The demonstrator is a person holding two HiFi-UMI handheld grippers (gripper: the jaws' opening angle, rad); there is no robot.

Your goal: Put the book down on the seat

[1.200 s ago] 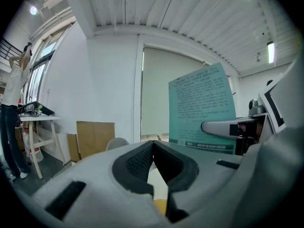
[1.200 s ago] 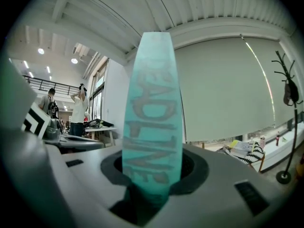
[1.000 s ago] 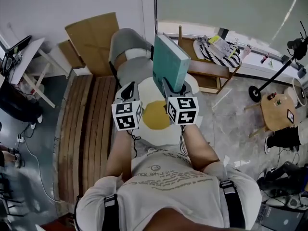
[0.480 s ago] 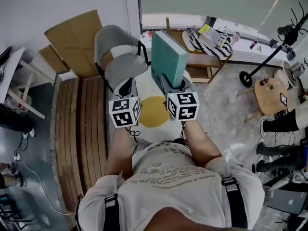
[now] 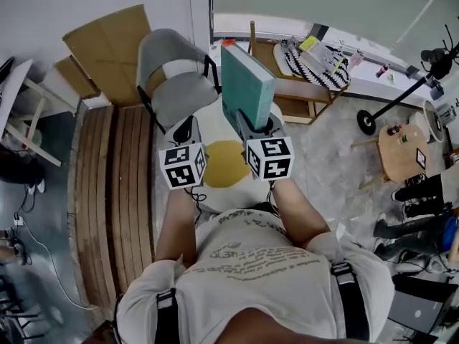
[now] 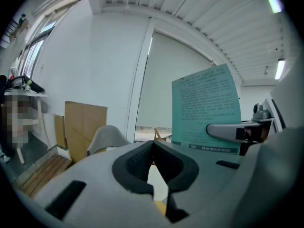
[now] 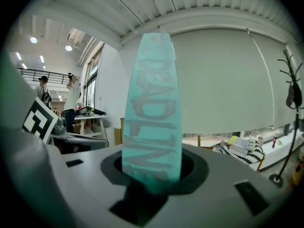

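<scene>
A thick teal book [image 5: 247, 84] stands upright, spine toward me, with my right gripper [image 5: 252, 124] shut on its lower edge. In the right gripper view the book's spine [image 7: 152, 108] rises straight out from between the jaws. My left gripper [image 5: 185, 131] hovers beside it on the left, shut with nothing in it; the pads meet at the tips [image 6: 153, 144]. The grey shell chair [image 5: 183, 95] stands just ahead and left of the book, its seat bare. In the left gripper view the chair [image 6: 107, 137] lies ahead and the book's back cover [image 6: 206, 110] is on the right.
A slatted wooden platform [image 5: 115, 185] runs along the left, with cardboard sheets [image 5: 107, 45] leaning on the wall behind it. Under my hands lies a white round rug with a yellow centre [image 5: 222, 165]. A wooden rack with striped cloth [image 5: 315, 67] and a small stool [image 5: 401, 149] stand right.
Both grippers have moved forward and slightly down, with the book still upright in the right one. The chair now sits further left in the head view.
</scene>
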